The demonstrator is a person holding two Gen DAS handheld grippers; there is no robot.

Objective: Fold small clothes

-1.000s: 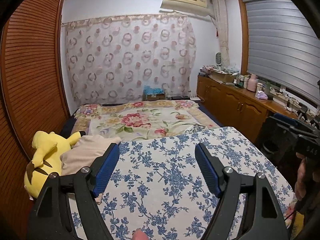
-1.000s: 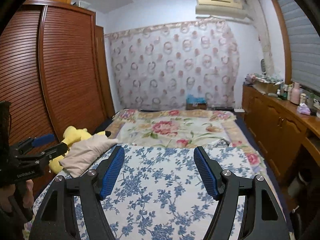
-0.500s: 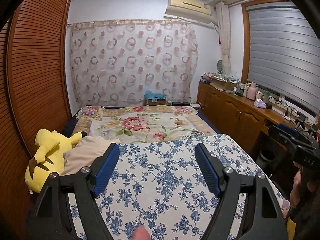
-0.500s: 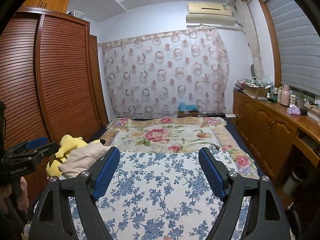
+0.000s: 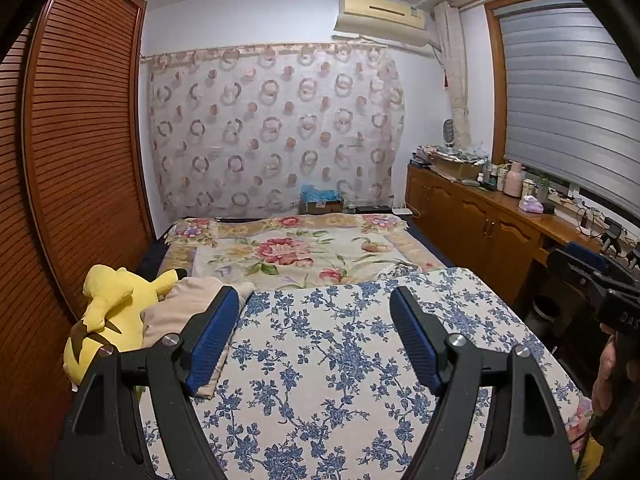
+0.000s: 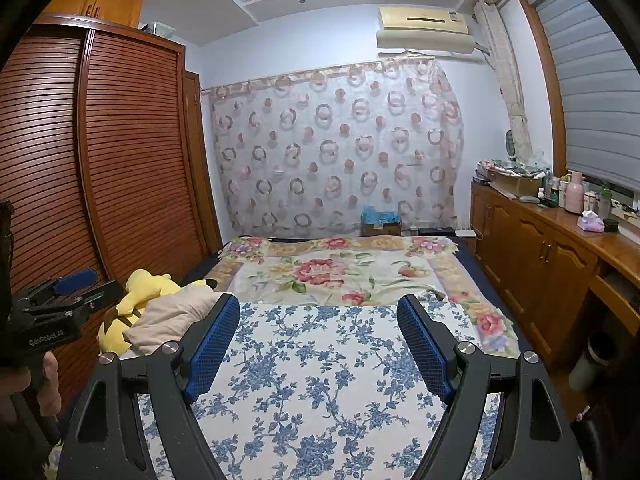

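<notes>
A beige folded cloth point(image 5: 188, 304) lies at the left edge of the bed, against a yellow plush toy point(image 5: 108, 304). In the right wrist view the beige cloth point(image 6: 172, 316) sits just left of my left finger. A blue-flowered white sheet point(image 5: 320, 360) covers the near part of the bed under both grippers. My left gripper point(image 5: 314, 292) is open above the sheet with nothing between its blue pads. My right gripper point(image 6: 318, 299) is also open and empty over the sheet point(image 6: 320, 380). Each gripper shows at the edge of the other's view, held by a hand.
A flowered blanket point(image 5: 300, 248) covers the far half of the bed. A slatted wooden wardrobe point(image 5: 80, 160) stands close on the left. A wooden cabinet point(image 5: 480, 228) with bottles and clutter runs along the right under a window. A patterned curtain point(image 6: 336, 152) hangs behind.
Both views have tipped upward, showing more ceiling and less of the sheet. The right gripper's jaws have spread a little wider. The left jaws keep the same gap.
</notes>
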